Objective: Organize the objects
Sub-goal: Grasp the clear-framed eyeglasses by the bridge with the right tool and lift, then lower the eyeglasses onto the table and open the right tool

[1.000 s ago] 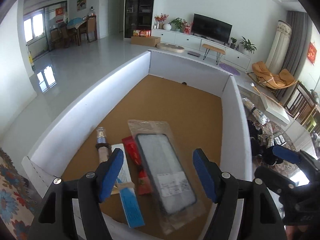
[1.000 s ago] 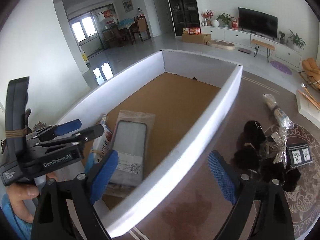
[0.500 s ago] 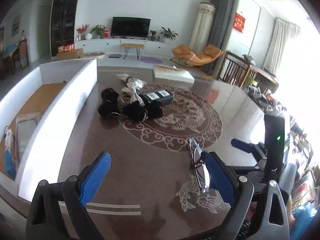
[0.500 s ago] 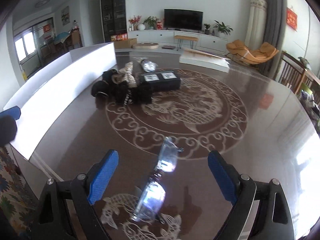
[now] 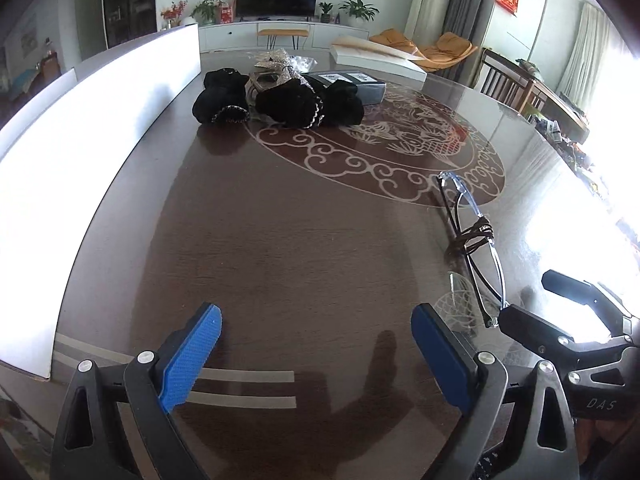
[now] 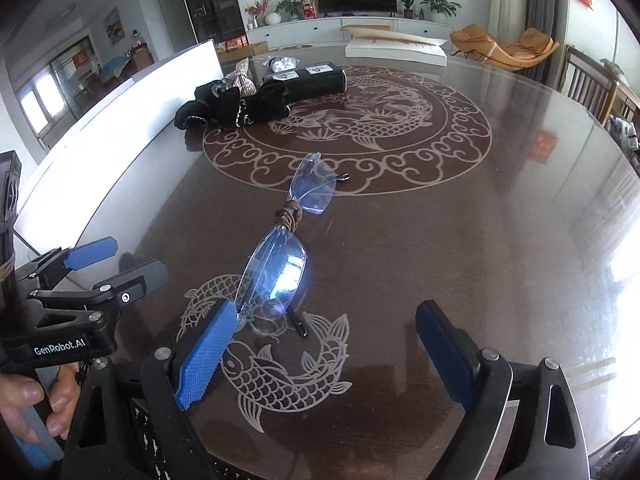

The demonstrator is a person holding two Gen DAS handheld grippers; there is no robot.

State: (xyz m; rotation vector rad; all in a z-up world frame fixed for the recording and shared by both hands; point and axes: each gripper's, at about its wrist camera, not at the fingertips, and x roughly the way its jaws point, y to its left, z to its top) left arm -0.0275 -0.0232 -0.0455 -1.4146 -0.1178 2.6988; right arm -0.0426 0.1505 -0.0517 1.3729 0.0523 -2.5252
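Dark glass-topped table point(image 6: 460, 240) with dragon and fish inlay under both grippers. White box wall point(image 5: 92, 132) far beyond the left fingers. Black fabric bundle point(image 5: 280, 100) well ahead. Left gripper point(image 5: 316, 356) spread wide over bare tabletop. Right gripper point(image 6: 324, 356) spread wide, empty. Rimless glasses point(image 6: 280, 256) folded just ahead, near lens beside its left pad point(image 6: 204, 356); lenses seen edge-on in the left view, broadside only in the right.

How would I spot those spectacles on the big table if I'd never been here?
Find the dark round table with pale fish and cloud patterns. Near its front edge, just ahead of the right tool, lie the glasses, folded. Unlike the black bundles farther back, they are clear rimless lenses with brown cord wound round the bridge.
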